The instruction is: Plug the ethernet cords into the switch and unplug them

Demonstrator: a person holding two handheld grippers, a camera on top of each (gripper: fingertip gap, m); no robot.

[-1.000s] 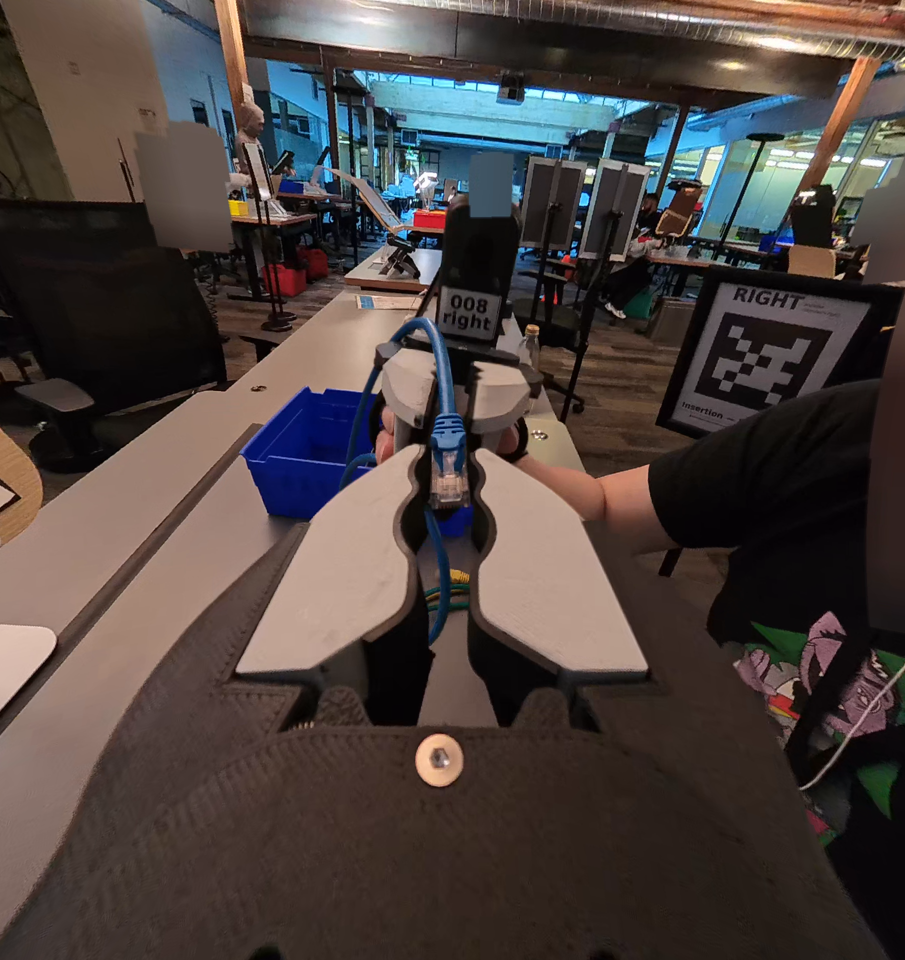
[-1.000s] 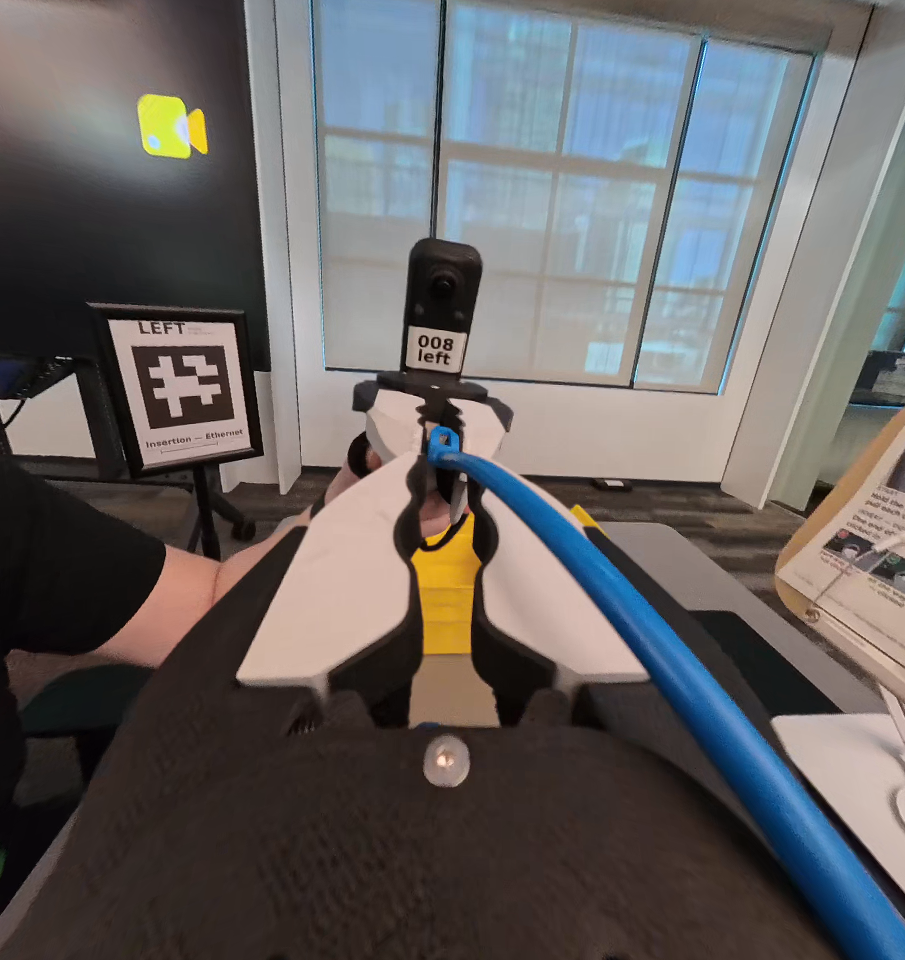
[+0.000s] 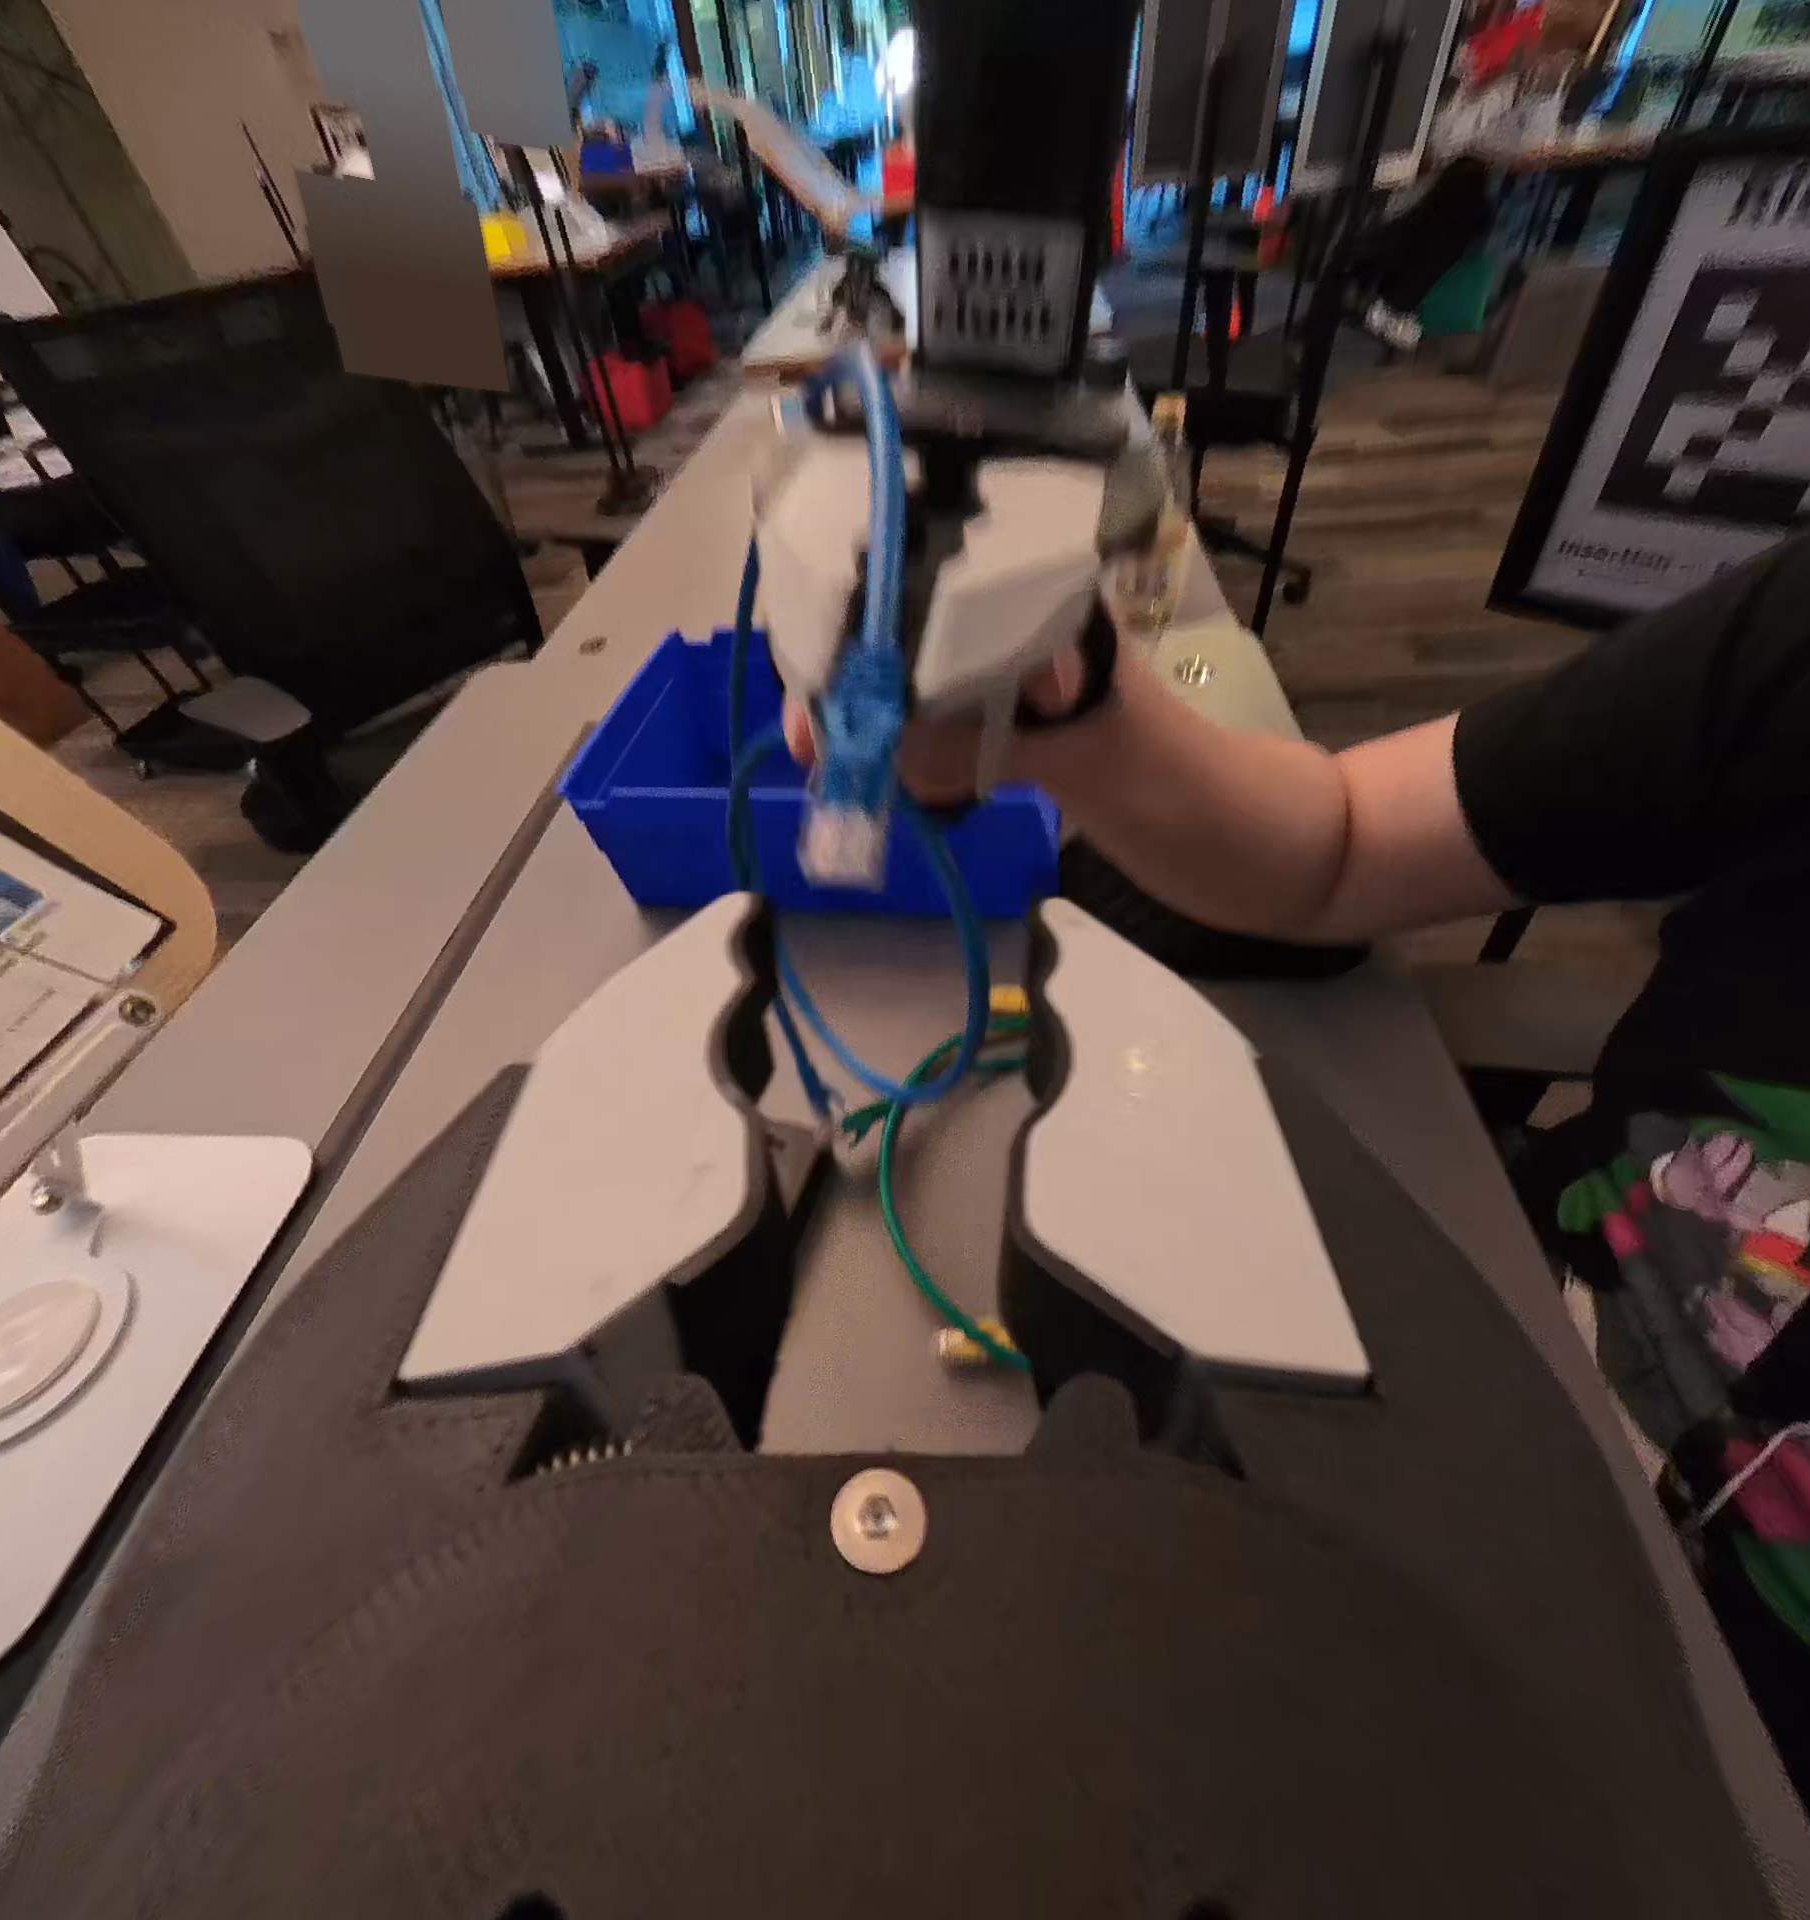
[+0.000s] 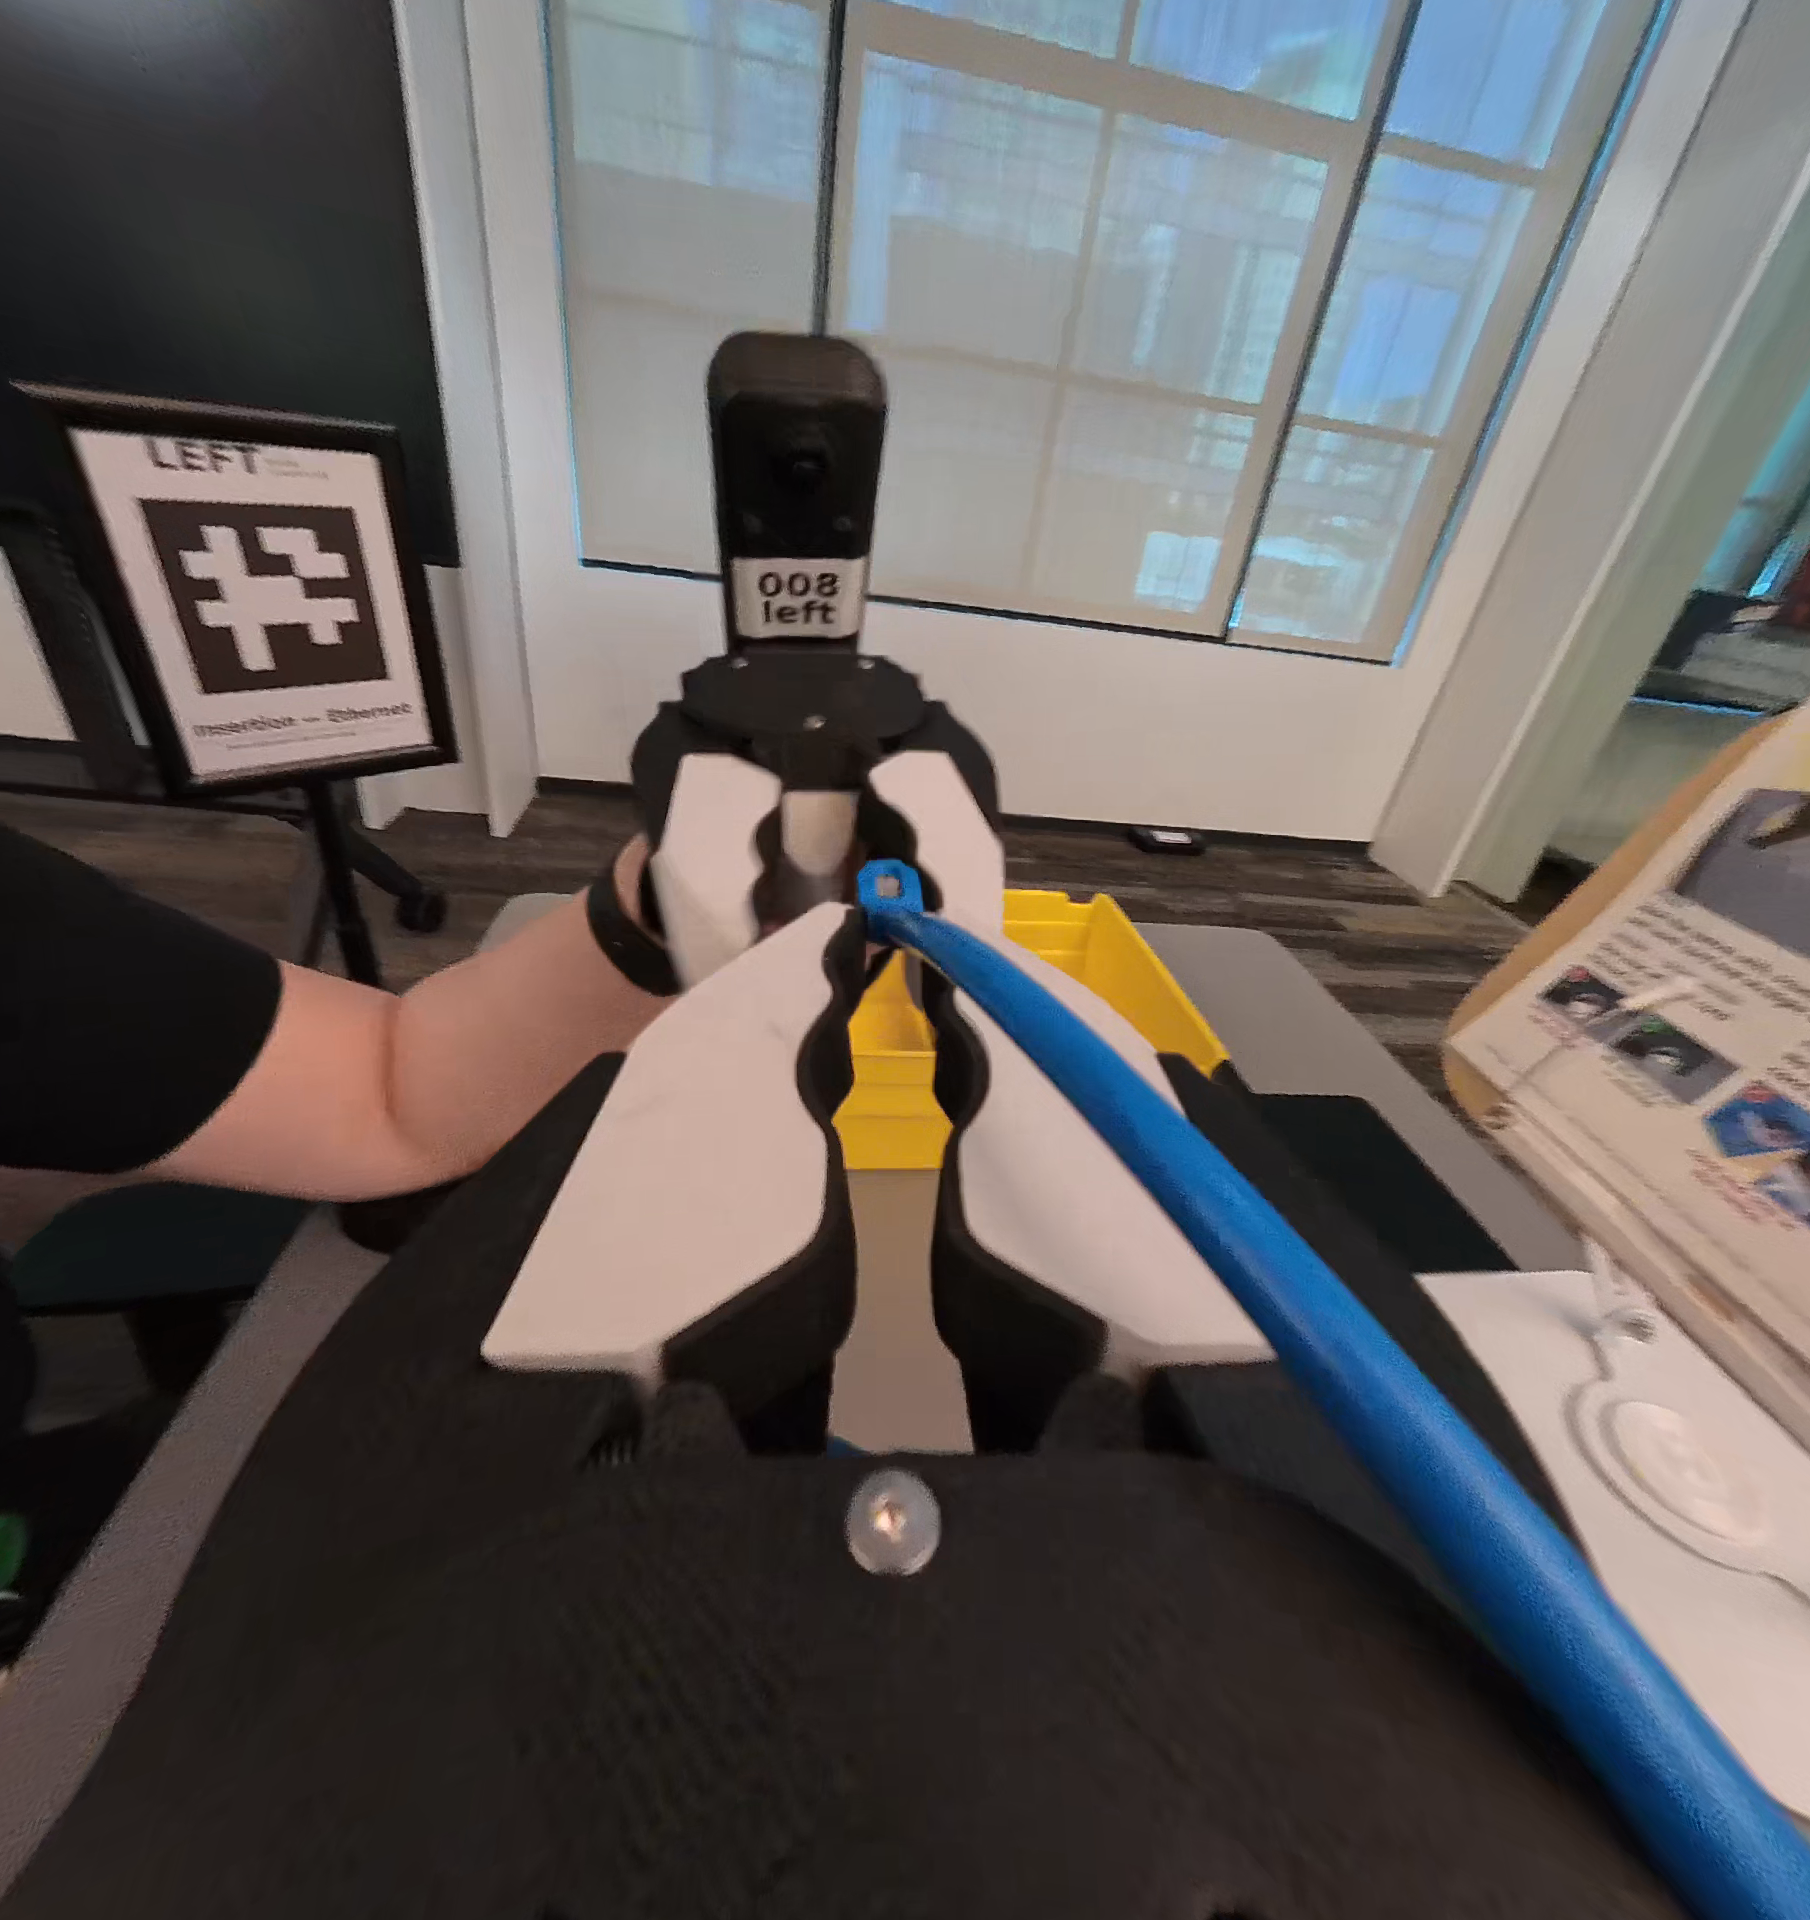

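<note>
Blue cord [image 3: 885, 582] hangs clamped in the right gripper [image 4: 885, 935] at centre frame, left gripper [image 3: 890, 925] jaws apart below, ready to take the plug [image 3: 844, 831]; no switch in view yet.

Blue bin [image 3: 672, 821] on grey table [image 3: 413, 935], yellow bin [image 4: 1119, 977], framed marker sign [image 4: 246, 592]

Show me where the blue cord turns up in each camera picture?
Left wrist view: blue cord hangs at upper centre, pinched by the far right gripper, plug down, looping to the table.
Right wrist view: it runs from the fingertips of the near right gripper at centre to the bottom right corner.
Shared landmark: the right gripper itself.
</note>
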